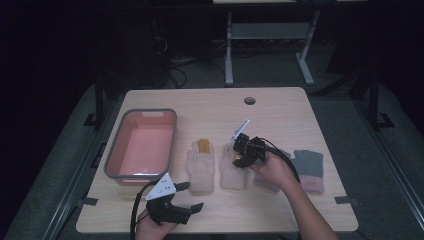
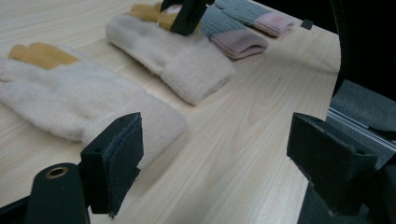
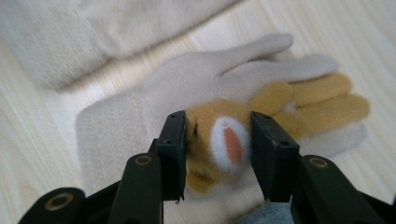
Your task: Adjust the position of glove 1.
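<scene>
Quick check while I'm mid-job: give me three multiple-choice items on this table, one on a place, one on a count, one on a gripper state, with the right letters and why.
1. Where does the pink tub stand?
A. On the table's left part
B. On the table's right part
C. On the floor

2. How many gloves lie on the table?
A. Two
B. Four
C. Six

3. What is the right gripper doing?
A. Hanging open over bare wood
B. Closed on a cream glove's tan animal patch
C. Gripping the tub's rim

Key: 1 A, the tub sits left of the gloves. 2 B, two cream ones and two grey-and-pink ones lie in a row. 3 B, its jaws press the patch from both sides.
</scene>
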Available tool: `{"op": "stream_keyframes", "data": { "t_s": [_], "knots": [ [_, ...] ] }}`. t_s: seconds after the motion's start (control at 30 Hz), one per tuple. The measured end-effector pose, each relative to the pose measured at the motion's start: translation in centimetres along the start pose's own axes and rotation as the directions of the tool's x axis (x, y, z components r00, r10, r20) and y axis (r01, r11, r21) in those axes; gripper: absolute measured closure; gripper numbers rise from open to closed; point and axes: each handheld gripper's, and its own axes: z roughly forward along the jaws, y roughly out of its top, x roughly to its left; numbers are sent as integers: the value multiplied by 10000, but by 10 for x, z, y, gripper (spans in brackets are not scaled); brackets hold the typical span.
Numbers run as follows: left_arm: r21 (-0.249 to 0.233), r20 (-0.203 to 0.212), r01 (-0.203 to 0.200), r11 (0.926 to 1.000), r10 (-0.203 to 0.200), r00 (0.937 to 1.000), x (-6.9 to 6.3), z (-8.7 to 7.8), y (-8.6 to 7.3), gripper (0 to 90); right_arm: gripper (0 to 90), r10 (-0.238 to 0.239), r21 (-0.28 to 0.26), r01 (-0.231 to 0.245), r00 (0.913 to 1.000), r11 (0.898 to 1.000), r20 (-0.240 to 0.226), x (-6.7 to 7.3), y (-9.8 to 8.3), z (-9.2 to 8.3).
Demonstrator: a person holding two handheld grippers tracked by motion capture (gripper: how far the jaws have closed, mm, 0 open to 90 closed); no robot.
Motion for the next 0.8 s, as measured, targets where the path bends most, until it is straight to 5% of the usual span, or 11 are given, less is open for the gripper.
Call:
{"op": "stream_keyframes", "data": {
  "t_s": [0.5, 0.8],
  "knots": [
    [-47, -38, 43, 10000, -44, 10000, 1, -2, 0, 187, 586, -788, -625, 788, 9969, 9949, 26, 17, 34, -28],
    [-119, -74, 147, 9998, -148, 9999, 1, -5, 0, 187, 586, -1365, -800, 1338, 9902, 9878, -286, 30, 64, -19]
  ]
}}
